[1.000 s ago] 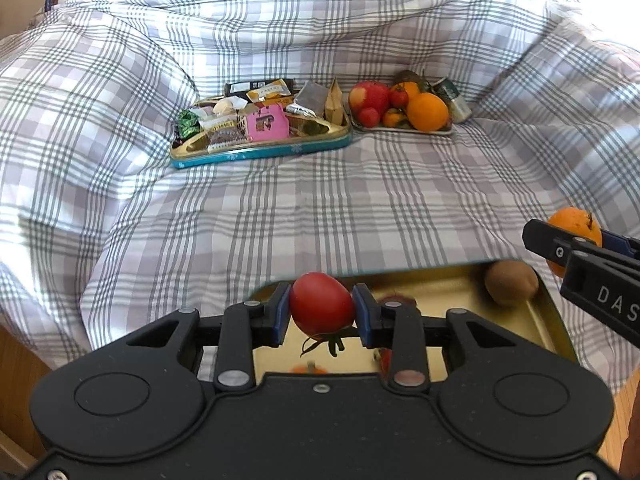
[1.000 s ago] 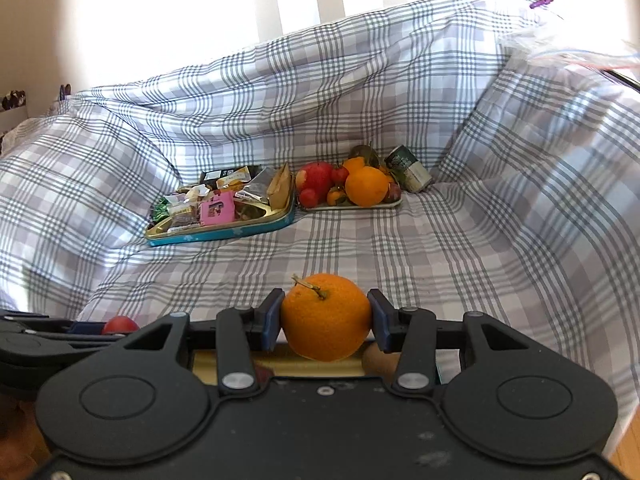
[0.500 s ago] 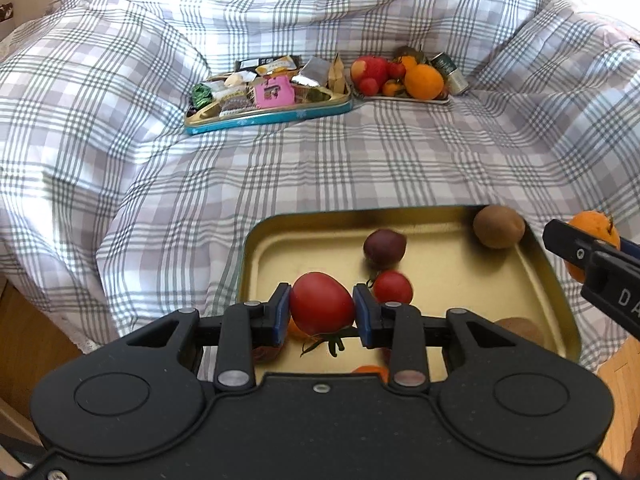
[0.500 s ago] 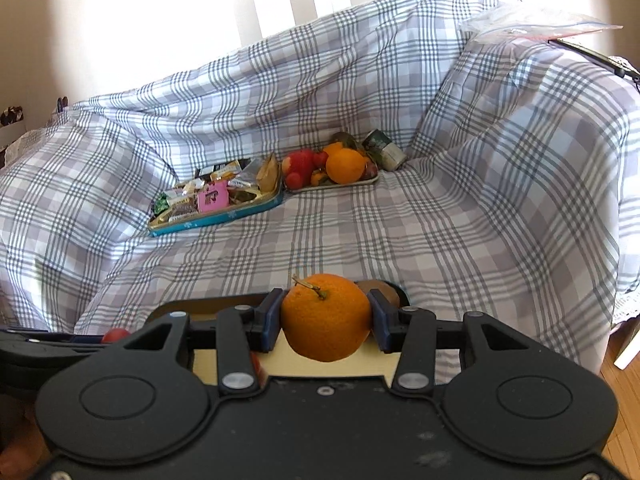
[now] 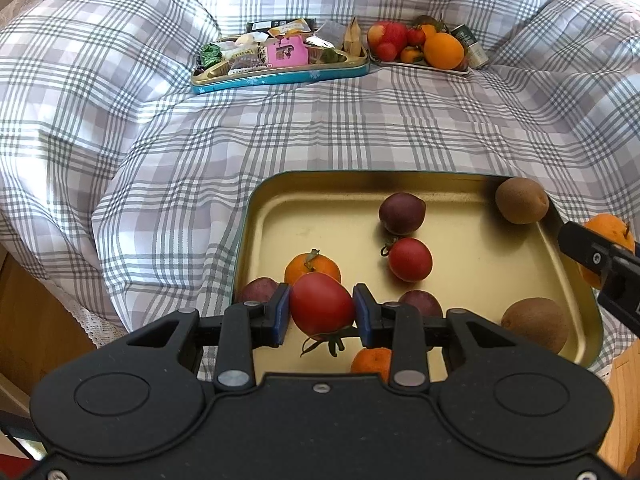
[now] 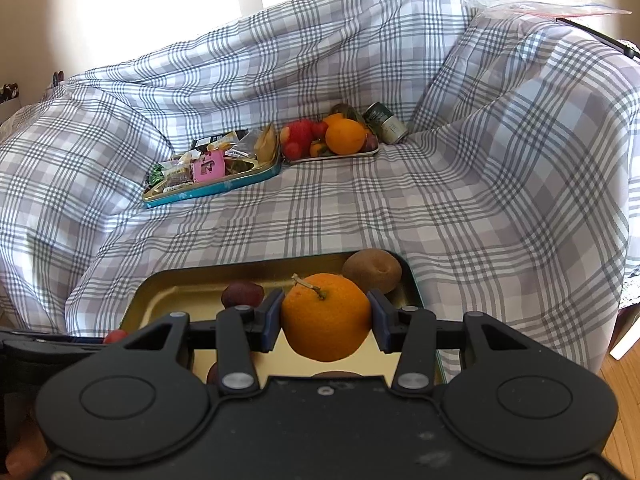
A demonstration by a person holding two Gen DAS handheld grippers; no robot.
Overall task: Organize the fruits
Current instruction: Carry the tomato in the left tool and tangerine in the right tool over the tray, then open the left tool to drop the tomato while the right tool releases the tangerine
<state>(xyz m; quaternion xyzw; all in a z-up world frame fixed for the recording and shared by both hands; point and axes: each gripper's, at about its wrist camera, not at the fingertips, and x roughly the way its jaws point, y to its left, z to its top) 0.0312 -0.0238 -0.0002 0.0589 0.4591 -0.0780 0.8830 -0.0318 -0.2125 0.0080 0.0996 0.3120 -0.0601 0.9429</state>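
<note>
Nearest the left wrist camera, the left gripper [image 5: 322,312] is clamped on a red tomato [image 5: 322,306], held above the near left part of a gold tray [image 5: 352,216]. Nearest the right wrist camera, the right gripper [image 6: 326,318] pinches an orange [image 6: 326,316] over the same tray's right side. Loose on the tray lie a small tomato [image 5: 410,259] at 1 o'clock from the held one, a plum [image 5: 402,213] beyond it, and a kiwi [image 5: 521,201] at 2 o'clock. Far off at 12 o'clock, on the plaid cloth [image 5: 320,128], sit a snack tin [image 5: 280,68] and a fruit plate [image 5: 420,65].
</note>
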